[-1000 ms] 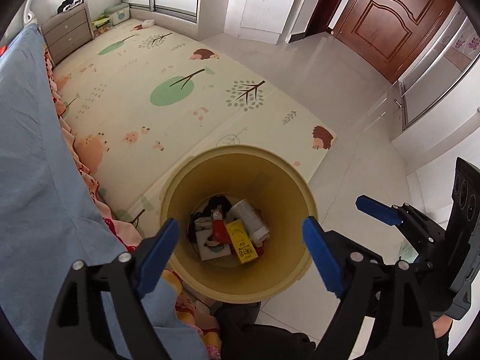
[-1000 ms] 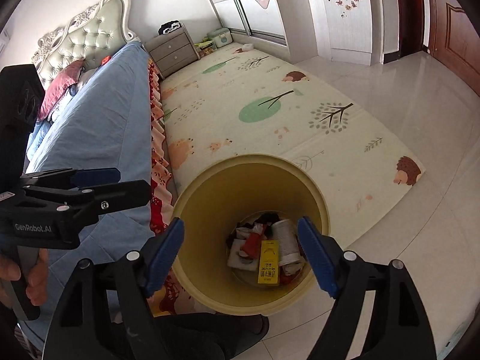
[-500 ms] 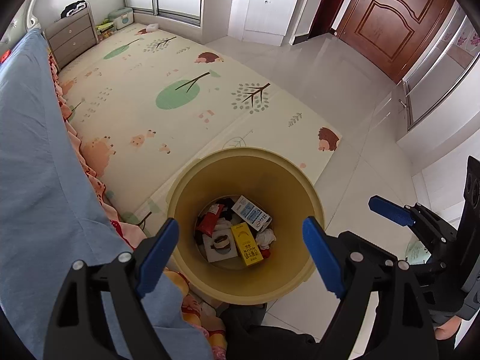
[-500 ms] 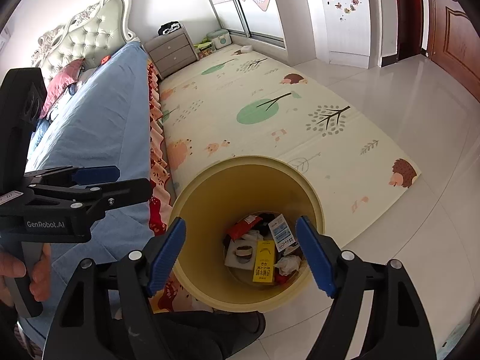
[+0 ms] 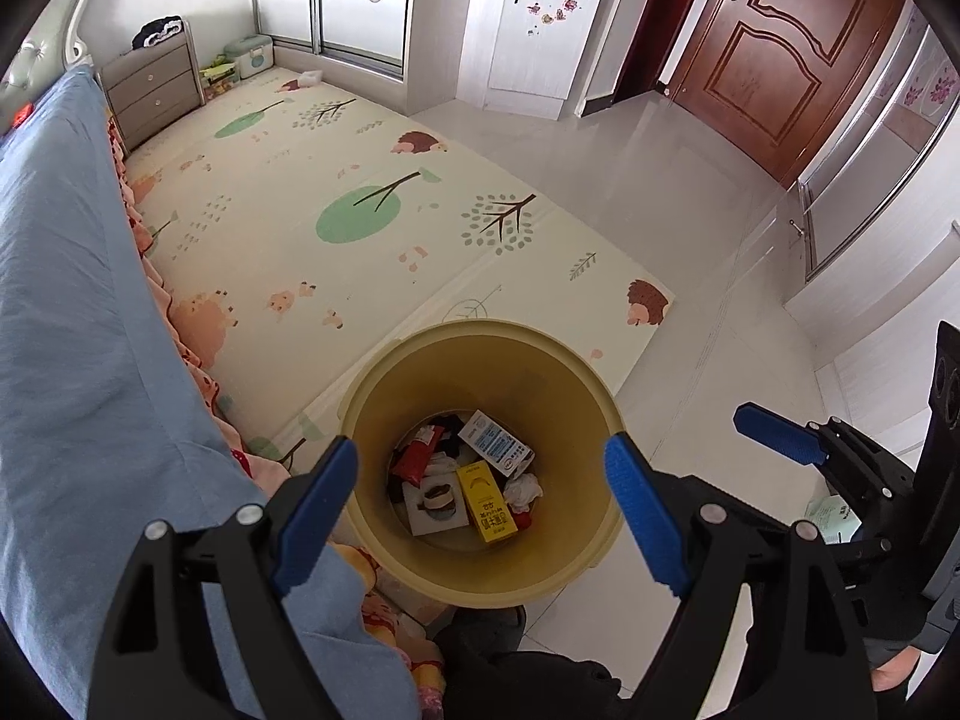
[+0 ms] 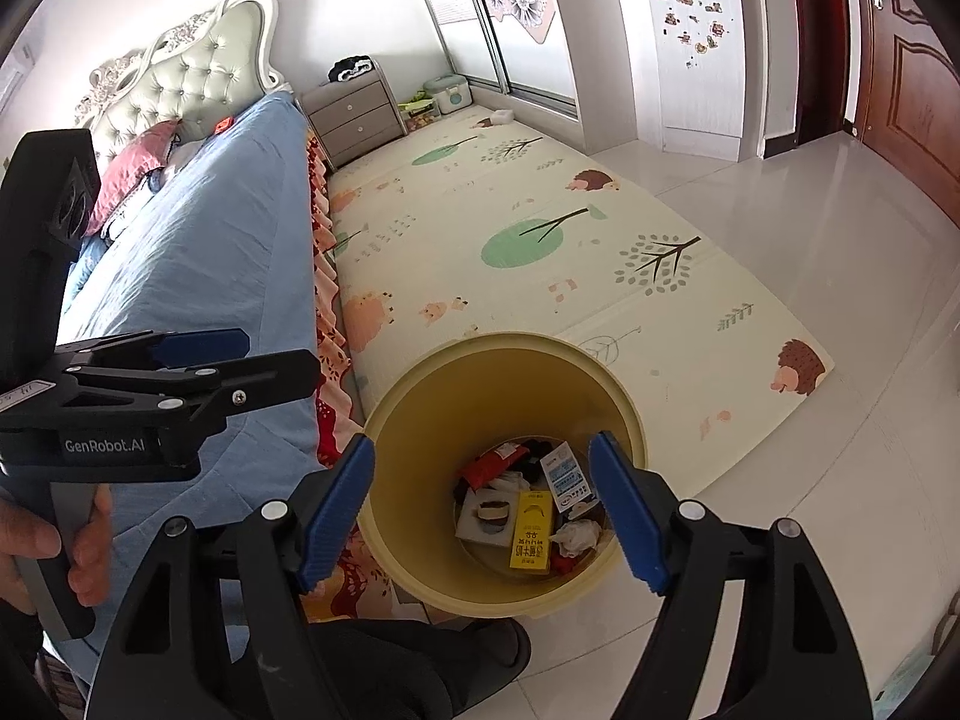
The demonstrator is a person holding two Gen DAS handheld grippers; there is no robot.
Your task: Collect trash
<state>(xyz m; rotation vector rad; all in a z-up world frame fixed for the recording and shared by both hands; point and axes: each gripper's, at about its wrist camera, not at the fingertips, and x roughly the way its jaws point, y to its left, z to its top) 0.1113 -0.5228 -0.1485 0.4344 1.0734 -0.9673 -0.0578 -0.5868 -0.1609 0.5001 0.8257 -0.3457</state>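
Two grippers, left gripper (image 5: 480, 507) and right gripper (image 6: 483, 504), both empty with jaws spread wide, yellow bin (image 5: 384, 420) of trash directly below them, yellow carton (image 5: 487, 501) inside

"GenRobot.AI" is printed on the left tongs (image 6: 198, 354).

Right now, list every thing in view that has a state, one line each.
left gripper: open, holding nothing
right gripper: open, holding nothing
yellow bin: upright, no lid, trash covering the bottom
yellow carton: lying flat in the bin
white and blue carton: lying tilted on the other trash
brown door: shut
grey nightstand: drawers shut
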